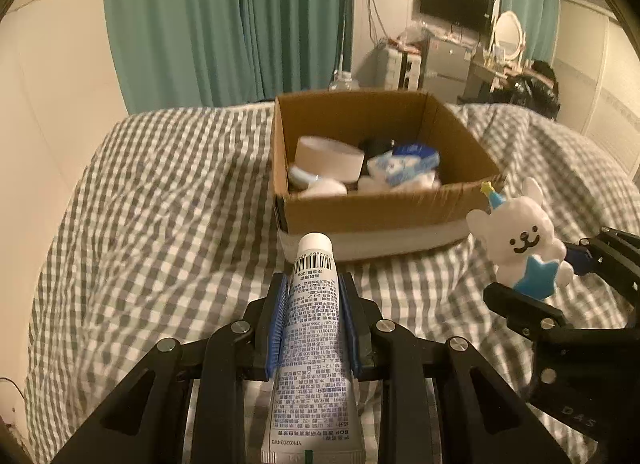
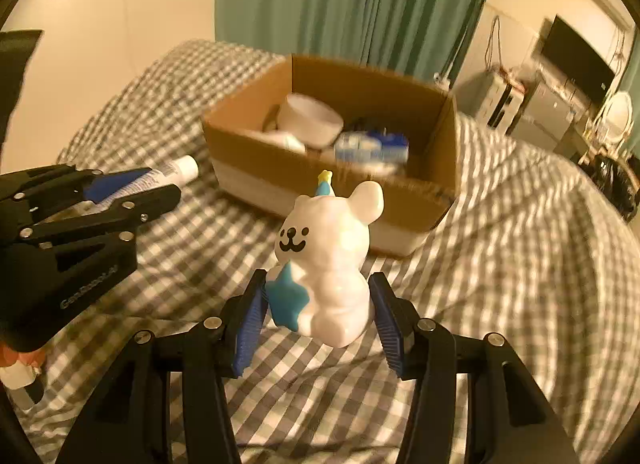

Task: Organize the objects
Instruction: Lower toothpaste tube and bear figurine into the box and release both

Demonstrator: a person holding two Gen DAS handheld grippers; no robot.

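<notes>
On a checked bedspread (image 1: 160,204), a tidy-up is partway through: the left gripper (image 1: 313,288) is clamped on a printed tube (image 1: 314,328), white cap pointing far toward the open cardboard box (image 1: 376,216) just beyond it, while to its right the right gripper (image 2: 316,300) brackets a white bear figurine (image 2: 332,260) holding a blue star. Its blue pads sit close on either side of the bear and seem to have it pinched and raised off the cover, though contact on the right pad cannot be confirmed. The box, in the middle of the bed, already holds a tape roll (image 1: 330,158), a blue-and-white packet (image 1: 404,166) and some white and dark items too blurred to name, so part of the sorting looks finished. What remains, by the look of it, is to carry the tube and the bear over the near wall and drop them in; a small object at the near-left edge of the right view (image 2: 20,376) may also be waiting. Teal curtains (image 1: 224,20) hang behind, and a wall screen (image 1: 456,4) and cluttered shelves fill the far right. The near box wall is the only hurdle, and the two grippers travel close enough to risk crowding each other at the opening.
</notes>
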